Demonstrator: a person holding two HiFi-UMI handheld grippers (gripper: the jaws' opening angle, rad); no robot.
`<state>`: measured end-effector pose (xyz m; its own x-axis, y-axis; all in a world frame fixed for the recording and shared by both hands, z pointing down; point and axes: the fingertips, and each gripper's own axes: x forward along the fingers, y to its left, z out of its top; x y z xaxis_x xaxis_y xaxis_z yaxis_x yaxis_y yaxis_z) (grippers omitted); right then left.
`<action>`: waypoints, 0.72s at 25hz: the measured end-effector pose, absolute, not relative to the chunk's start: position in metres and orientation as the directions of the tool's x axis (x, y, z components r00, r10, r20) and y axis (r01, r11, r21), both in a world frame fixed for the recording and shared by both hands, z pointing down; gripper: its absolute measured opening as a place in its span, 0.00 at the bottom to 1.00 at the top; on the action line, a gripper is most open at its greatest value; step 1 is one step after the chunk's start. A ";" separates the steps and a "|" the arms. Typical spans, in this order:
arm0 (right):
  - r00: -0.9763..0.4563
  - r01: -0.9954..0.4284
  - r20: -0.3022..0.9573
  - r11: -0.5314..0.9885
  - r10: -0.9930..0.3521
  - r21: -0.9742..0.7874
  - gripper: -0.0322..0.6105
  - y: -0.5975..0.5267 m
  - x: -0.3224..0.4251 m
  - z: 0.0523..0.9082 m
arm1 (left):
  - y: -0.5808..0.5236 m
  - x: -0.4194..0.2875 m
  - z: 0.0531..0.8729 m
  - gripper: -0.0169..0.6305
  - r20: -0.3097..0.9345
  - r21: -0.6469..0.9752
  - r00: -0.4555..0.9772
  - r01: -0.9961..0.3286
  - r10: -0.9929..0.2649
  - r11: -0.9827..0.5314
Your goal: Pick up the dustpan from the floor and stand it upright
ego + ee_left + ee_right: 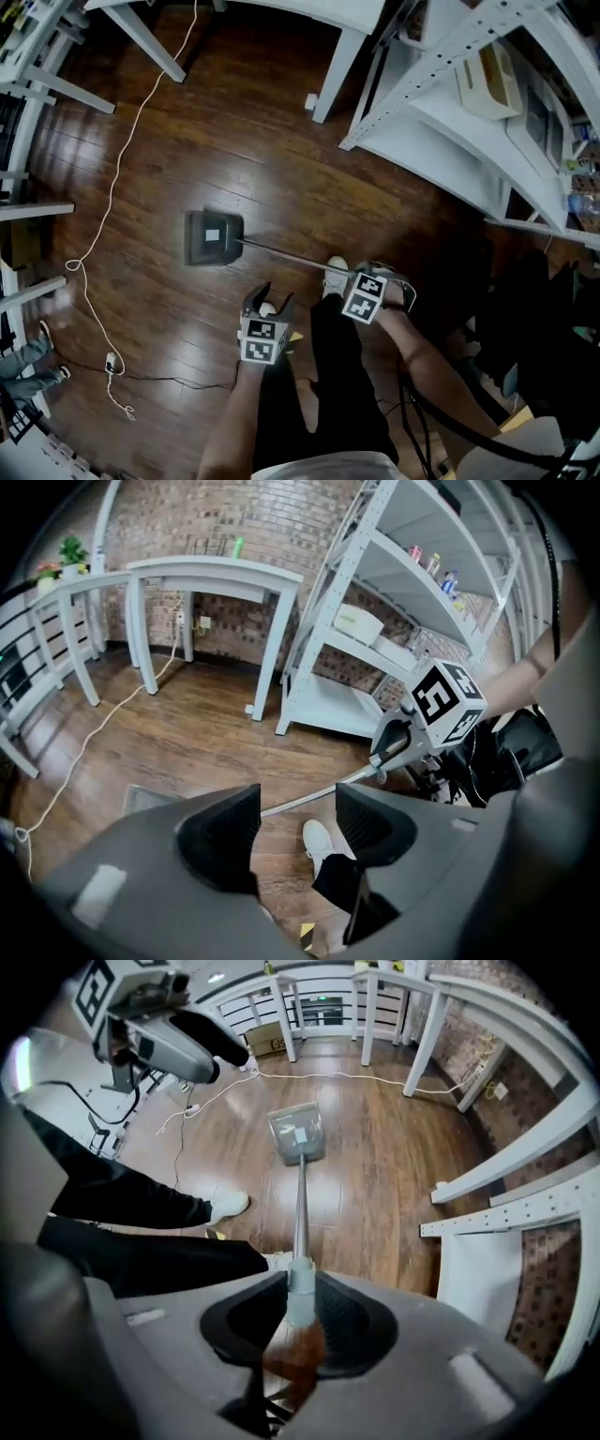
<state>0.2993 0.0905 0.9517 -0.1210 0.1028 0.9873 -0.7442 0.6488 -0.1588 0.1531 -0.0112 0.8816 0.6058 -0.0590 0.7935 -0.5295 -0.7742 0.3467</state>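
Observation:
The dark dustpan [214,237] rests on the wooden floor, and its long metal handle [286,255] slants up to my right gripper [361,286]. That gripper points straight down and is shut on the handle's top end. In the right gripper view the grey collar of the handle [300,1293] sits between the jaws of my right gripper [302,1312], with the pan [298,1133] far below. My left gripper [270,302] hovers open beside it, left of the handle, with nothing in it. In the left gripper view, the handle [305,803] passes behind the gap of my left gripper [295,822].
A white cable [112,187] snakes over the floor at the left to a plug [111,361]. White table legs [337,66] stand at the back and a white shelf rack [450,103] at the right. The person's white shoe [335,274] and dark trouser legs are right under the grippers.

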 end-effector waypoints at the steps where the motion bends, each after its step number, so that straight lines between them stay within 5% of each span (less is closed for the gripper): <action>1: -0.120 -0.753 0.988 0.640 0.098 -0.155 0.17 0.081 0.291 0.935 | -0.018 0.140 0.870 0.44 0.789 0.350 0.608 -0.563 -0.088 -0.748; 18: -0.133 -0.660 0.980 0.751 -0.151 0.027 0.17 -0.161 0.023 0.766 | -0.105 -0.103 0.683 0.44 0.572 0.315 0.517 -0.855 -0.637 -0.411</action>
